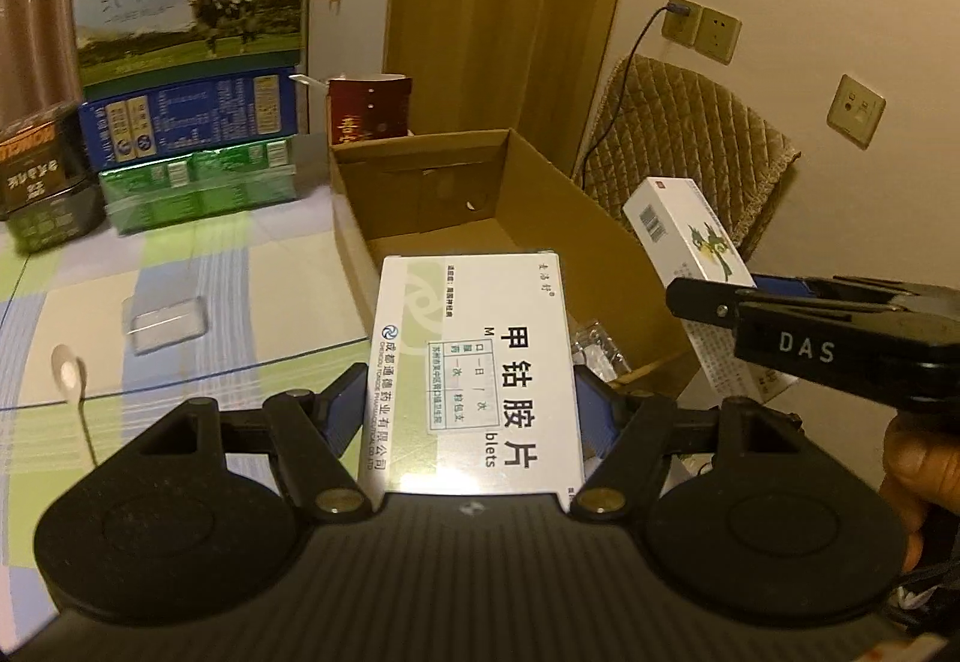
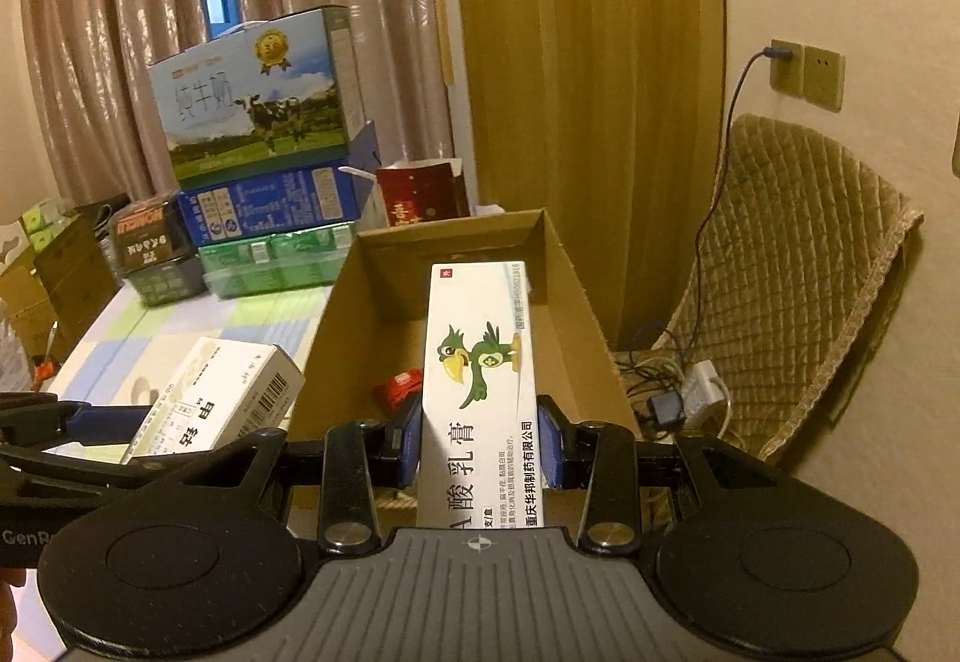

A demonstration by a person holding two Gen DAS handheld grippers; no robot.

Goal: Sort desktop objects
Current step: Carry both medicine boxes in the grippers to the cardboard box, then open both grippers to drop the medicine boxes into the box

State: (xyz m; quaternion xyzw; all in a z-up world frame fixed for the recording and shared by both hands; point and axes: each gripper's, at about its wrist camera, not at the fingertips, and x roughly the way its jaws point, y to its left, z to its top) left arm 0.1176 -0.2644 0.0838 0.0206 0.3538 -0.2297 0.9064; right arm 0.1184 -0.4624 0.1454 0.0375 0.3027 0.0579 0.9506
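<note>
My left gripper [image 1: 471, 410] is shut on a white and green tablet box [image 1: 474, 368] and holds it above the near left edge of an open cardboard box [image 1: 528, 194]. My right gripper [image 2: 480, 437] is shut on a long white ointment box with a green parrot [image 2: 480, 392], held over the same cardboard box [image 2: 456, 242]. The right gripper [image 1: 840, 338] and its ointment box [image 1: 690, 236] show at the right of the left wrist view. The tablet box [image 2: 216, 392] shows at the left of the right wrist view. A red packet [image 2: 399, 386] and a clear wrapper [image 1: 597, 347] lie inside the cardboard box.
Stacked milk cartons [image 1: 186, 2] and green packs [image 1: 198, 188] stand at the table's back left, with a red bag [image 1: 369, 107] behind the box. A clear small case [image 1: 165, 323] and a white spoon-like item [image 1: 69, 374] lie on the checked tablecloth. A padded chair [image 2: 798, 278] stands right.
</note>
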